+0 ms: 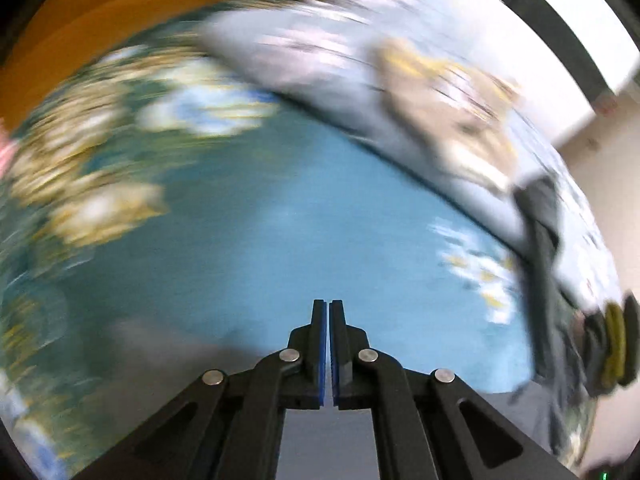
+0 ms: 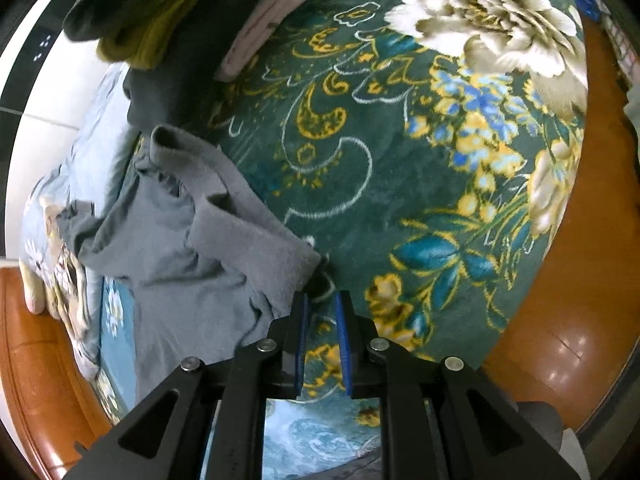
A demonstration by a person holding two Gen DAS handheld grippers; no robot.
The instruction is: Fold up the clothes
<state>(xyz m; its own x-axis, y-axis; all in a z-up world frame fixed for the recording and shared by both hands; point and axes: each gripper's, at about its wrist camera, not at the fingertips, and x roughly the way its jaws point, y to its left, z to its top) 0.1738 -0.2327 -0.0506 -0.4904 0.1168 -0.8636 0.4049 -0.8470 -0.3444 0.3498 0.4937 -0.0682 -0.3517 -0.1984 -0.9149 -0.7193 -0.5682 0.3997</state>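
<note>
— Where do your two grippers stand right now?

— My left gripper (image 1: 328,308) has its blue pads pressed together with nothing between them. It hangs over a plain blue stretch of the bedspread (image 1: 260,248). That whole view is smeared with blur, so the flower prints around it are hard to read.

— And the right one?

— My right gripper (image 2: 322,304) has its jaws a narrow gap apart. Only the green floral blanket (image 2: 400,184) shows between the pads; they press on nothing.

— Where is the clothing?

— The grey garment (image 2: 192,248) lies crumpled on the bed, spread to the left of my right gripper. Its nearest folded corner ends just beside my left-hand finger (image 2: 300,320) there; whether it touches, I cannot tell. From the left camera I see a dark strip of cloth (image 1: 544,280) at the far right edge, too blurred to name.

— Anything else on the bed?

— At the top of the right view sits a pile: dark cloth (image 2: 168,4) over an olive-yellow piece (image 2: 140,48), with a folded pink item (image 2: 272,20) beside it. A pale blue pillow (image 2: 56,200) with a printed figure lies at the left edge, and orange-brown wooden floor (image 2: 560,320) shows past the blanket.
</note>
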